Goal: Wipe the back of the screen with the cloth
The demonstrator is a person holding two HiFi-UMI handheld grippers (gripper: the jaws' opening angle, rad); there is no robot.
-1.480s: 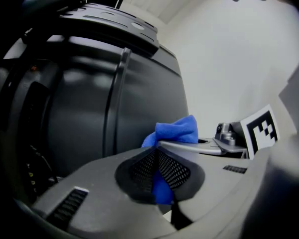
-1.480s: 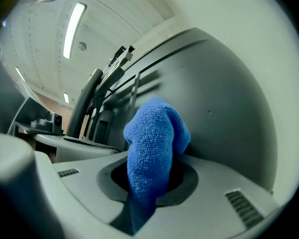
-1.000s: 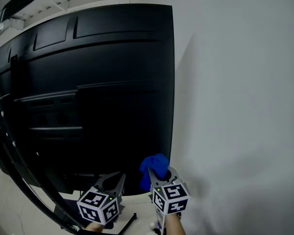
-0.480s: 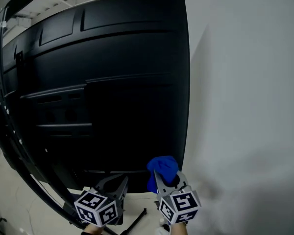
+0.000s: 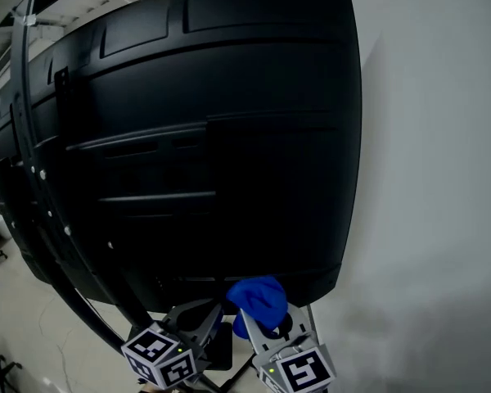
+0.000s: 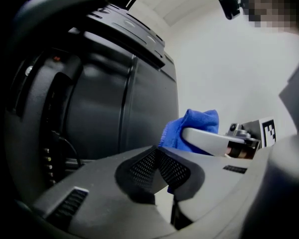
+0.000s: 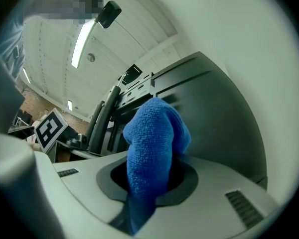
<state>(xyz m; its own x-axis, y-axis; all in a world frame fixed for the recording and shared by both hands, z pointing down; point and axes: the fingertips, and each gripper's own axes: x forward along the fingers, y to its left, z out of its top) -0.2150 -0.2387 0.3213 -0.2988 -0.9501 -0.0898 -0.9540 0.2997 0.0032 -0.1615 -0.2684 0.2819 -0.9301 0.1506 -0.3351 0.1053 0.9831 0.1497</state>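
Observation:
The black back of the screen [image 5: 229,137] fills most of the head view. My right gripper [image 5: 268,322] is shut on a bunched blue cloth [image 5: 258,297], which is at the screen's bottom edge, left of its lower right corner. In the right gripper view the cloth [image 7: 152,148] stands up between the jaws in front of the screen's back [image 7: 214,113]. My left gripper [image 5: 201,318] hangs just left of the right one, its jaws shut on nothing [image 6: 157,169]. From the left gripper view the cloth [image 6: 192,128] shows beside the screen's back [image 6: 119,108].
A white wall [image 5: 442,178] stands right of the screen. A black curved stand bar [image 5: 41,195] runs down the screen's left side, with cables [image 6: 65,148] near it. Pale floor [image 5: 16,326] shows at the lower left.
The screen now looks larger and sits further right in the head view. The cloth and both grippers have shifted left along the screen's bottom edge, away from its lower right corner.

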